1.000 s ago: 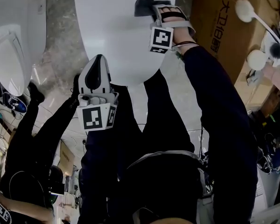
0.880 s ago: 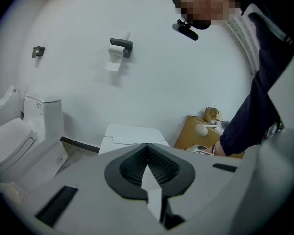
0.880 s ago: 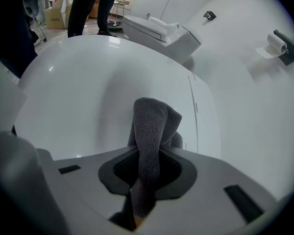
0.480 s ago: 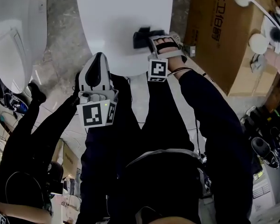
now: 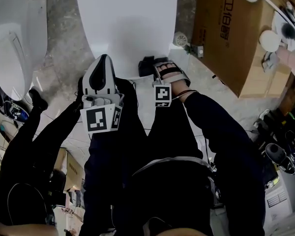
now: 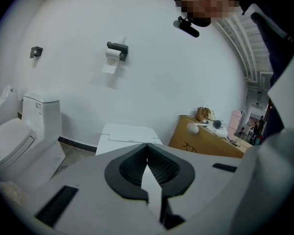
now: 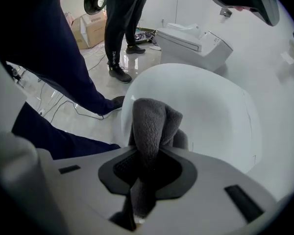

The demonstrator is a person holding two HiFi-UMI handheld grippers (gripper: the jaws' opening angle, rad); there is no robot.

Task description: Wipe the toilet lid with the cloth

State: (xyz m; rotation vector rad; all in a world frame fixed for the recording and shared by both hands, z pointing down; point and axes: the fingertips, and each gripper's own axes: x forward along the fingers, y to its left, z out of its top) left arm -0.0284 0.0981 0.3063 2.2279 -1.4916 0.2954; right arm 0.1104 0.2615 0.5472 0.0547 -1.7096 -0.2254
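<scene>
So the right gripper was clamped on the grey cloth, a fat fold bunched out past the jaws, sitting right at the near rim of the white toilet lid. The left gripper hung back over the person's legs, jaws together on nothing. My take: for a decent wipe you'd press that fold flat onto the lid and sweep in long overlapping strokes from the near edge to the back, so the plastic jaws never scrape the surface. Hard bits: I couldn't tell whether the cloth was actually touching the lid or just above it, the lid's far end was cut off in the head view, and the legs hid the bowl's front.
</scene>
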